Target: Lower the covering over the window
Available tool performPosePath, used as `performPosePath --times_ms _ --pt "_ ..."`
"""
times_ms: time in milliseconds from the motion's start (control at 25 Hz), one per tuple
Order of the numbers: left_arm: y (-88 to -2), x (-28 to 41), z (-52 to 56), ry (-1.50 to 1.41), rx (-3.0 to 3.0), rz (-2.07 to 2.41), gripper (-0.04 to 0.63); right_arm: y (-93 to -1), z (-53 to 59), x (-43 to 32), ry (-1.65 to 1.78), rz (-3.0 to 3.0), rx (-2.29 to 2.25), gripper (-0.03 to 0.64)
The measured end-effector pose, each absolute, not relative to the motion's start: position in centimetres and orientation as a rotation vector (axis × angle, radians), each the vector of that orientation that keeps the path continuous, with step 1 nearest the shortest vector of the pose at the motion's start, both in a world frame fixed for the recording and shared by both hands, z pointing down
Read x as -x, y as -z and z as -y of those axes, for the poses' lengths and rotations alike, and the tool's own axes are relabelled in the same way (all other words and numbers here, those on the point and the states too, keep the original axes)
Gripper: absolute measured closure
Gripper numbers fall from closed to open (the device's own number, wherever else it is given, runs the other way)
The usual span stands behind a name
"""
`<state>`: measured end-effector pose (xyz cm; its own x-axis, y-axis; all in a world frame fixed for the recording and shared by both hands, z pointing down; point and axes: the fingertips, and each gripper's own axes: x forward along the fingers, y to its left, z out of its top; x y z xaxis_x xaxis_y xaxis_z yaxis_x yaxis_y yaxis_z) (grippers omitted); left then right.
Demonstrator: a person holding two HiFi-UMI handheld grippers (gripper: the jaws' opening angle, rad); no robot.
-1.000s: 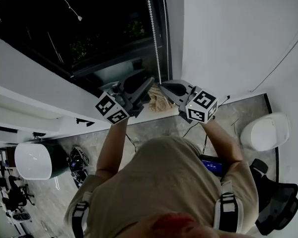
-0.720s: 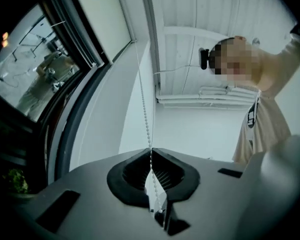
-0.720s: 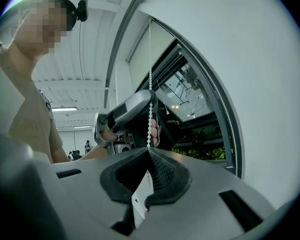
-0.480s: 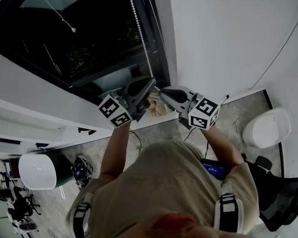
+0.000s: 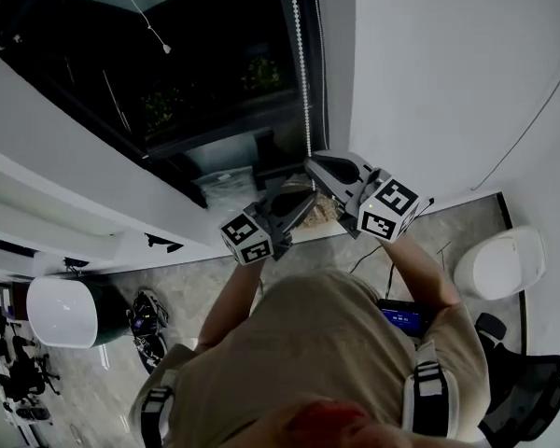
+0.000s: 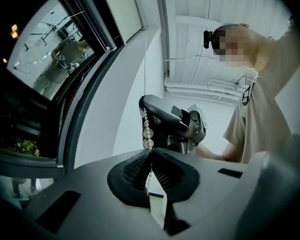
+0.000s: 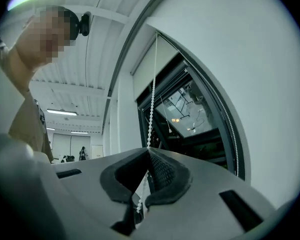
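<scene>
Lowering barely begun.
Left gripper, right gripper clamped on bead chain; blind seemingly near top.

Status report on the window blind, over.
Left tongs shut on the bead chain, below the right tongs, also shut on it. Roller blind near the top, window mostly bare. Nothing blocking the chain.
</scene>
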<state>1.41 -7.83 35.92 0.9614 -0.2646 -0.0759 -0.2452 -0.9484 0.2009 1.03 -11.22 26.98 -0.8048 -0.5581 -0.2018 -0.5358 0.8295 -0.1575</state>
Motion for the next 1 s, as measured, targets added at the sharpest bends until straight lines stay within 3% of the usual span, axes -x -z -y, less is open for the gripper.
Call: performPosePath --times_ms 160,240,400,520,600,800,880,1000 --pt "-35.2 0.1 7.5 0.196 -2.892 0.341 0.571 -27.9 11.4 -1.0 0.092 -2.82 0.884 0.606" --pt "-34.0 1.0 7.8 0.271 -2.832 0.33 0.47 -30.3 11.1 -0.7 0.159 -2.876 0.886 0.606" --pt "-28.8 1.4 9.8 0.382 -2.912 0.465 0.457 -34.4 9.4 -0.4 0.3 -2.94 0.846 0.606" --pt "-25.9 -1.0 11.2 0.32 -3.044 0.498 0.457 -34.0 8.9 -0.6 0.296 -2.939 0.835 0.606" --pt "-25.5 -2.3 11.1 0.29 -3.056 0.441 0.565 -33.9 8.7 -0.7 0.306 -2.926 0.837 0.606" --pt "-26.4 -1.9 10.9 0.301 -3.025 0.474 0.571 -33.4 7.8 -1.5 0.257 -2.92 0.758 0.604" --pt "-28.1 -1.7 11.0 0.249 -3.018 0.496 0.571 -31.5 8.2 -2.8 0.277 -2.817 0.735 0.561" --pt "-31.7 -2.1 9.9 0.188 -2.981 0.442 0.571 -28.4 9.2 -3.8 0.222 -2.732 0.783 0.549"
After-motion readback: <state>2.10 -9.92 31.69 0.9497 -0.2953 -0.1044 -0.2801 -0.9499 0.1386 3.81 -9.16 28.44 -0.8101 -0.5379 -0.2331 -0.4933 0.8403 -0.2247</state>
